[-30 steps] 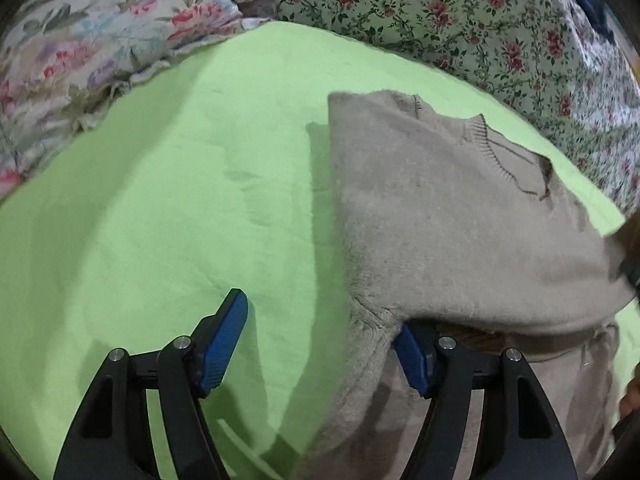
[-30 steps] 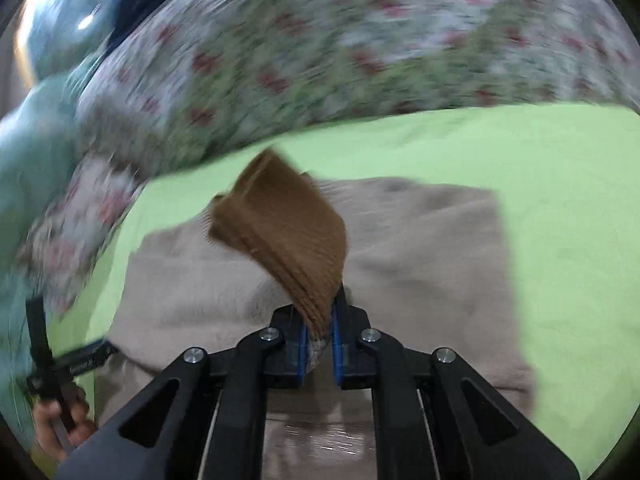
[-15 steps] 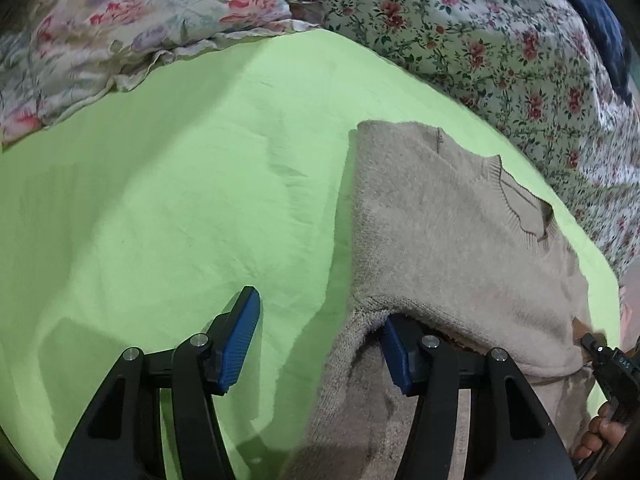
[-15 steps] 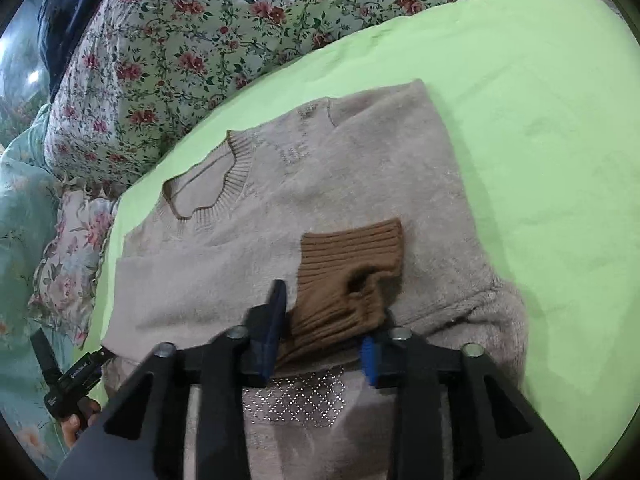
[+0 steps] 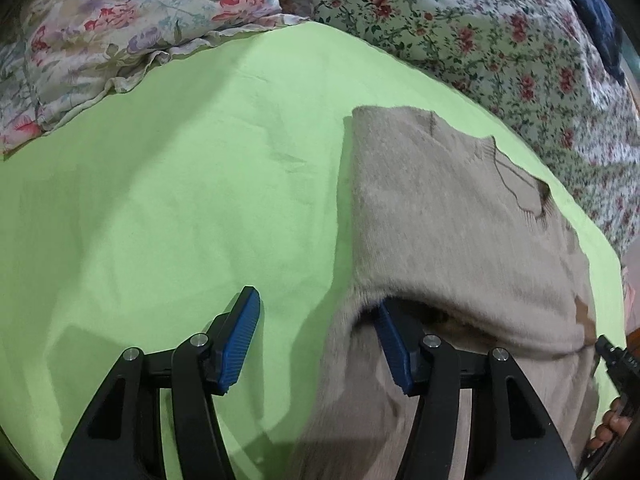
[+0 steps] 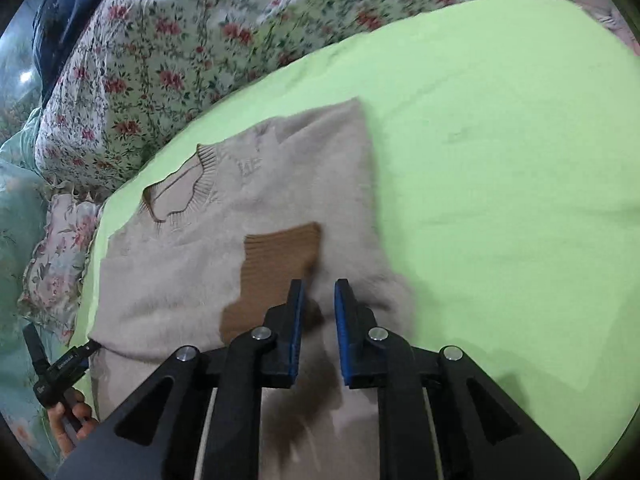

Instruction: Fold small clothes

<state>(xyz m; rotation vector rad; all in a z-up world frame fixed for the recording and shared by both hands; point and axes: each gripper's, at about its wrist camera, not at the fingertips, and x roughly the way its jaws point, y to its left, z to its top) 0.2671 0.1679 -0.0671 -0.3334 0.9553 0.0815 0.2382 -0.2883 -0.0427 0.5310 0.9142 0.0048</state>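
Note:
A small beige knit sweater (image 5: 452, 232) lies on the green sheet (image 5: 180, 220), its sides folded in. In the right wrist view the sweater (image 6: 200, 272) has its brown ribbed cuff (image 6: 276, 264) lying on top. My left gripper (image 5: 316, 332) is open at the sweater's left edge, its right finger tucked under the folded sleeve. My right gripper (image 6: 318, 308) is open with a narrow gap and empty, just behind the brown cuff.
Floral bedding (image 5: 500, 40) and a floral pillow (image 5: 120, 20) border the green sheet (image 6: 500, 160) at the back. The left gripper and the hand holding it (image 6: 64, 380) show at the lower left of the right wrist view.
My right gripper laid the brown cuff down on the sweater, let it go and drew back a little, its gap narrowing. My left gripper stayed open at the sweater's edge.

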